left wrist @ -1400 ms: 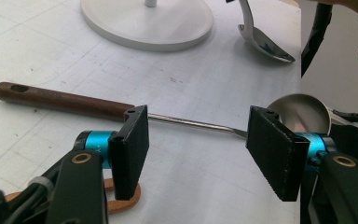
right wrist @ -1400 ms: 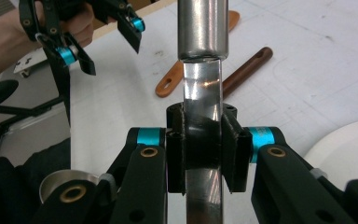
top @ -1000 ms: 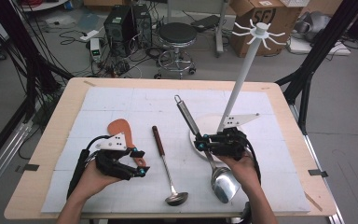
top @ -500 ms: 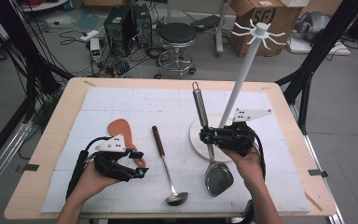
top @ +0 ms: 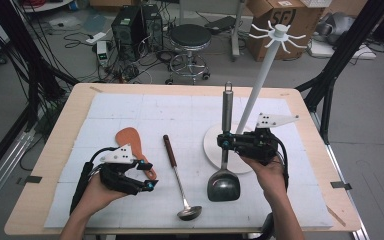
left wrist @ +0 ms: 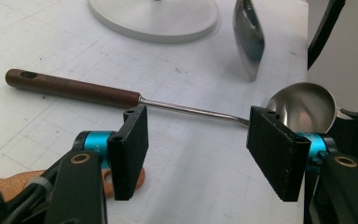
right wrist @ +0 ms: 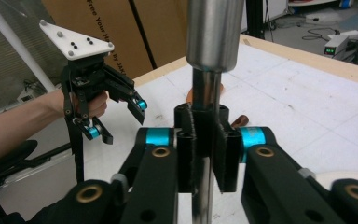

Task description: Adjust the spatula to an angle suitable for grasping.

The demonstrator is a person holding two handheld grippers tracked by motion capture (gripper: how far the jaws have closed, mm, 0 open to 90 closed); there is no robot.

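My right gripper (top: 224, 142) (right wrist: 207, 140) is shut on the shaft of a steel turner (top: 223, 186), and its jaws have just been closing tighter on it. The turner stands nearly upright above the table, blade down and handle tip (top: 227, 100) up. Its blade (left wrist: 249, 37) also shows in the left gripper view. My left gripper (top: 146, 175) (left wrist: 198, 144) rests open at the front left with nothing between its pads. Just beyond it lies a wooden-handled ladle (top: 177, 175) (left wrist: 74, 88).
A white rack (top: 260, 85) with hooks at its top rises from a round base (top: 212, 145) right behind the turner. A brown wooden spatula (top: 130, 140) (left wrist: 9, 184) lies beside the left gripper. A white mat (top: 130, 110) covers the table.
The right gripper has lifted the turner off the mat and swung it from a slant to nearly upright. The left gripper has stayed where it was.
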